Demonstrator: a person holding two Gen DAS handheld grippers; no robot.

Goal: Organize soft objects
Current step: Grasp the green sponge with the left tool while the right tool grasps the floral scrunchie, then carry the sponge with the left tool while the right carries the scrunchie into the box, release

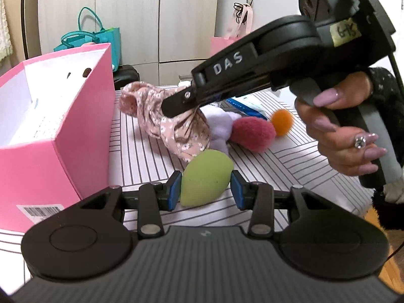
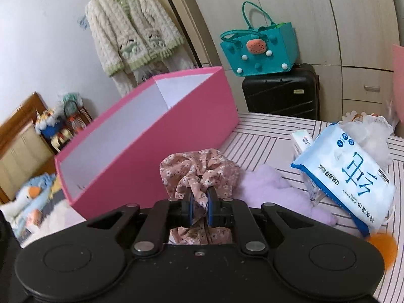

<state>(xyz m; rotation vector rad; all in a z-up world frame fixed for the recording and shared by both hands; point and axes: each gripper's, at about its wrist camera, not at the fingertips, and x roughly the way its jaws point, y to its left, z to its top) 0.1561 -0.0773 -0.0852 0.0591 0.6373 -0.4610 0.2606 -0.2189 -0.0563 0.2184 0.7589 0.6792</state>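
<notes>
Right tool [image 2: 200, 209] clamped on floral scrunchie [image 2: 202, 174]; left tool [image 1: 205, 189] around green sponge [image 1: 204, 179]

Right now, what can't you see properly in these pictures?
- Box floor: the near wall hides it in both views.
- Purple fluff: in the left view the scrunchie and red puff cover parts, so its shape is unclear.
- Orange ball: blurred and cut by the lens edge in the right view.
- White bag: partly behind the wipes; contents unreadable.
- Green sponge: whether the left gripper pads touch it.
</notes>
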